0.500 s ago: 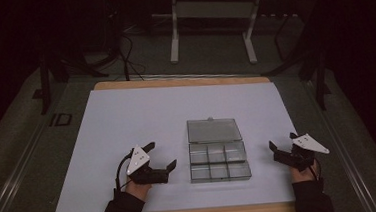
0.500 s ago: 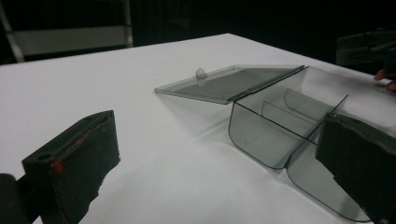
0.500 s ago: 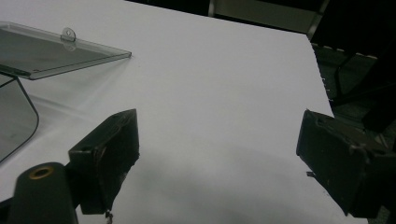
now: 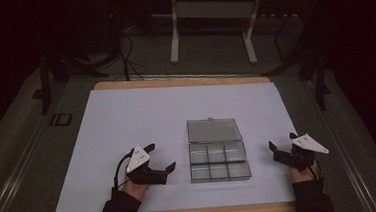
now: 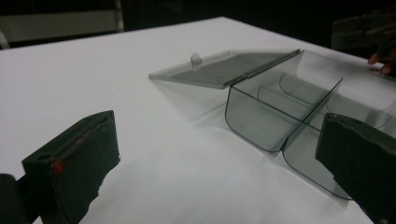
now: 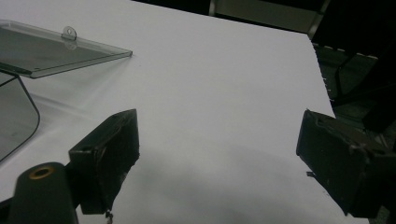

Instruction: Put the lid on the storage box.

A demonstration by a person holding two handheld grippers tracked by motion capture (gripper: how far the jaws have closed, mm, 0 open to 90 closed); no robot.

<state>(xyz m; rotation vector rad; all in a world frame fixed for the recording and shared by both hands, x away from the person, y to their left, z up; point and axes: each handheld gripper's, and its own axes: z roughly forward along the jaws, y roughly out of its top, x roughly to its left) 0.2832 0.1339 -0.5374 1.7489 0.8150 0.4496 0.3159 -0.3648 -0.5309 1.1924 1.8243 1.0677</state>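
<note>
My left black two-jaw gripper (image 4: 161, 160) rests with its jaws wide and holding nothing, just left of the clear plastic box with six little compartments (image 4: 218, 163), and bare white table top (image 4: 127, 120) lies open ahead of it. My right black two-jaw gripper (image 4: 279, 148) is wide and empty too, near the table's right edge, with the box off to its left. The box sits between them, every compartment empty, and its flat clear lid (image 5: 224, 68) lies open behind it.
</note>
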